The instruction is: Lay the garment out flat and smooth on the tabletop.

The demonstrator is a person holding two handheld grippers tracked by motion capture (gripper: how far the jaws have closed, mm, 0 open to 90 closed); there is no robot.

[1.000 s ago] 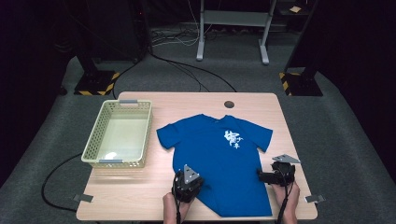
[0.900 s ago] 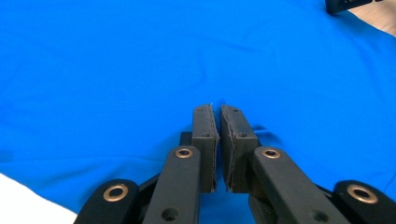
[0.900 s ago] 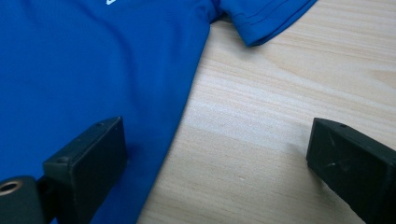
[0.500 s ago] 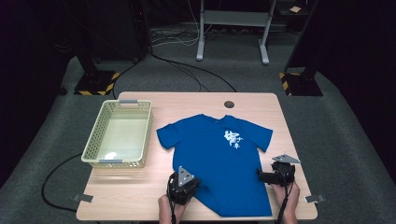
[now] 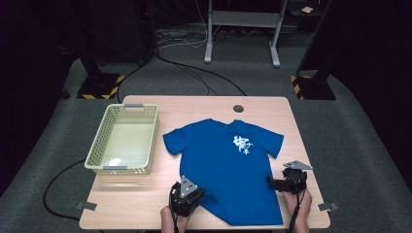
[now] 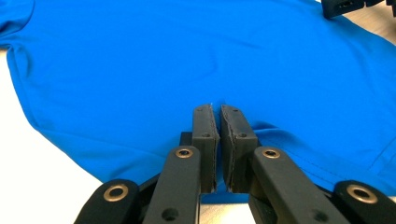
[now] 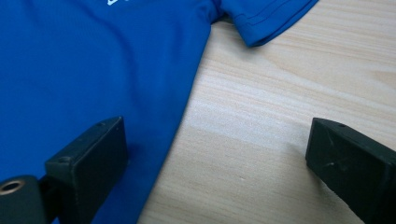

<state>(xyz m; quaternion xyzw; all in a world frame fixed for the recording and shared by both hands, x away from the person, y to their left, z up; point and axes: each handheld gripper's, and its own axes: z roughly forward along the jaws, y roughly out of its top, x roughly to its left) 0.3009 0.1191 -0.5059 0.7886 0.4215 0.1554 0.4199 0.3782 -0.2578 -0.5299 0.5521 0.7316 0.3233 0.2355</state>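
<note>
I had the blue T-shirt point(image 5: 228, 170) lying flat and face up on the table point(image 5: 204, 104), its hem toward the near edge and its collar toward the far edge, spread across the right half of the surface. My left gripper point(image 6: 218, 140) was at the hem near the shirt's left bottom corner, its jaws closed almost together on a small pinch of the blue cloth, which bunched slightly around the pads. My right gripper point(image 7: 215, 158) sat at the shirt's right side seam close to the near right corner of the table, its jaws spread wide and holding nothing: one pad rested on the cloth, the other on the bare wood just beside the edge of the shirt. By my reckoning the work was barely begun, with one corner of the hem taken, the other side not yet gripped, and the shirt showing no fold at all. The pale yellow basket point(image 5: 103, 141) stood empty near the left edge, well apart from the shirt, so any folding and putting away was all left to do. The chest carried a small white print point(image 5: 241, 144), too small and blurred for me to read.
</note>
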